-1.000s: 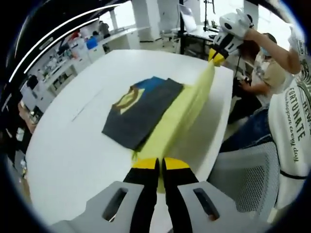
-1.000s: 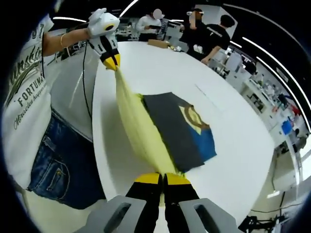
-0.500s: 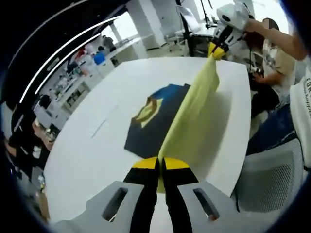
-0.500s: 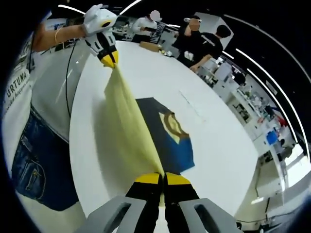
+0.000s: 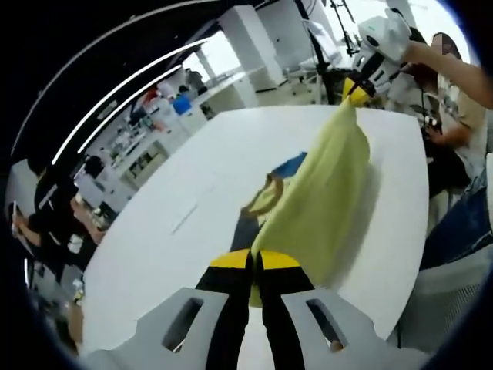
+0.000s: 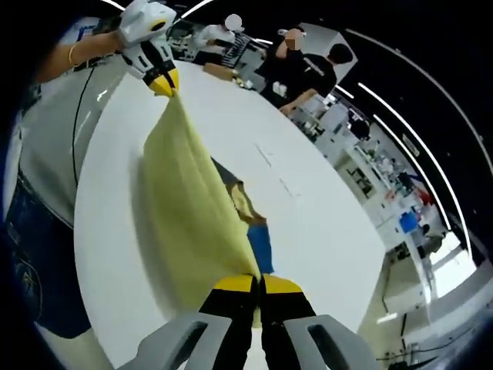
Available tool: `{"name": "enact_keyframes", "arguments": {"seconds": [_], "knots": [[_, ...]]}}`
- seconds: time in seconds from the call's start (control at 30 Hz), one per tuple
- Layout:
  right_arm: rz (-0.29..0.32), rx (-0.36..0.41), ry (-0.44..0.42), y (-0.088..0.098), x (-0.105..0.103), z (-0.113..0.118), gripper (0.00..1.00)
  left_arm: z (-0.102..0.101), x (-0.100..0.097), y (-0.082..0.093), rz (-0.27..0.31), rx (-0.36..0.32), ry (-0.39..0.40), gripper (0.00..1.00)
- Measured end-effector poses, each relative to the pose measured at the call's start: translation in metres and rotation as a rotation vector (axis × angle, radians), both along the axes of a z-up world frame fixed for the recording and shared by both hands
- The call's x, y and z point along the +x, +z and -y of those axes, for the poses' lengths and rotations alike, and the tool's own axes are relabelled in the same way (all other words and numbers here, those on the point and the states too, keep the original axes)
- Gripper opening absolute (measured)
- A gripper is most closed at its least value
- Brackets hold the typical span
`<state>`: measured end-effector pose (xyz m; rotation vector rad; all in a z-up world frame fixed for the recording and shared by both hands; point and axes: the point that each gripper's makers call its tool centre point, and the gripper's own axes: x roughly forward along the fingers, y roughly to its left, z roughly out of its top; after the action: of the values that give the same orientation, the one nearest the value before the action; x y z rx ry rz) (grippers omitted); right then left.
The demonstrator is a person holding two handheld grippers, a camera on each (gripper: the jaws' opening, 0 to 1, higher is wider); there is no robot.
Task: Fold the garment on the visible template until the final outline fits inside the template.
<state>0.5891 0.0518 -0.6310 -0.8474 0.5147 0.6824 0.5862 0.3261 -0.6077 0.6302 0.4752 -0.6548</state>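
Yellow garment (image 5: pixel 323 193) between 2 clamped grippers, aloft

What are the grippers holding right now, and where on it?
Both hold the yellow garment by its lifted edge: left gripper at one end, right gripper at the other.

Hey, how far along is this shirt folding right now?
Partway, by the look of it. The dark part of the garment lies on the white table. In hand: the left tool and right tool are each shut on an end of the yellow flap, stretched above the table. Left: lay the flap over and check the outline; I cannot make out the template.
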Motion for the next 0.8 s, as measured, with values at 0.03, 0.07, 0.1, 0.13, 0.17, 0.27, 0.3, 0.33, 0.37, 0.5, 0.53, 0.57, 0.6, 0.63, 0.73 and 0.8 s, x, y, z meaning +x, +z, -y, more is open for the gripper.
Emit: {"name": "enact_keyframes", "arguments": {"seconds": [0.03,0.07,0.1,0.13,0.17,0.27,0.3,0.33,0.37,0.5,0.53,0.57,0.6,0.63,0.73,0.8], "knots": [[0.004,-0.006,-0.004,0.0,0.003,0.0,0.0,0.001,0.004,0.003,0.009,-0.008,0.008,0.0],[0.007,-0.01,-0.008,0.0,0.005,0.001,0.0,0.001,0.007,0.005,0.015,-0.011,0.011,0.0],[0.011,-0.01,-0.011,0.0,0.008,0.001,0.0,0.002,0.009,0.006,0.022,-0.013,0.015,0.0],[0.019,-0.008,-0.017,0.002,0.012,0.002,0.0,0.002,0.013,0.009,0.034,-0.014,0.022,0.0],[0.033,-0.007,-0.029,0.003,0.017,0.002,0.0,0.002,0.015,0.009,0.038,-0.012,0.024,0.0],[0.056,-0.001,-0.06,0.006,0.029,0.003,0.0,0.003,0.024,0.013,0.061,-0.008,0.039,0.0],[0.07,0.025,-0.077,0.008,0.034,0.001,0.0,0.003,0.029,0.013,0.069,0.0,0.048,0.0],[0.076,0.037,-0.086,0.01,0.038,0.001,0.0,0.002,0.033,0.014,0.081,0.013,0.057,0.0],[0.085,0.04,-0.094,0.011,0.044,0.0,0.0,0.002,0.035,0.014,0.084,0.016,0.059,0.0],[0.105,0.05,-0.13,0.011,0.059,0.001,0.0,0.001,0.048,0.014,0.101,0.015,0.072,0.0],[0.109,0.041,-0.135,0.01,0.062,0.001,0.0,0.001,0.05,0.014,0.104,0.01,0.075,0.0],[0.112,0.031,-0.143,0.009,0.065,0.002,0.0,0.001,0.054,0.013,0.106,0.005,0.077,0.0],[0.116,0.021,-0.148,0.008,0.067,0.003,0.0,0.001,0.057,0.011,0.105,0.003,0.079,0.0],[0.116,0.014,-0.148,0.006,0.07,0.001,0.0,0.0,0.062,0.008,0.103,-0.001,0.082,0.0],[0.106,0.016,-0.169,0.0,0.078,0.0,0.0,-0.002,0.071,-0.002,0.087,-0.001,0.094,0.01],[0.102,0.011,-0.179,-0.005,0.084,0.0,0.0,-0.003,0.077,-0.009,0.08,0.001,0.095,0.01]]}}
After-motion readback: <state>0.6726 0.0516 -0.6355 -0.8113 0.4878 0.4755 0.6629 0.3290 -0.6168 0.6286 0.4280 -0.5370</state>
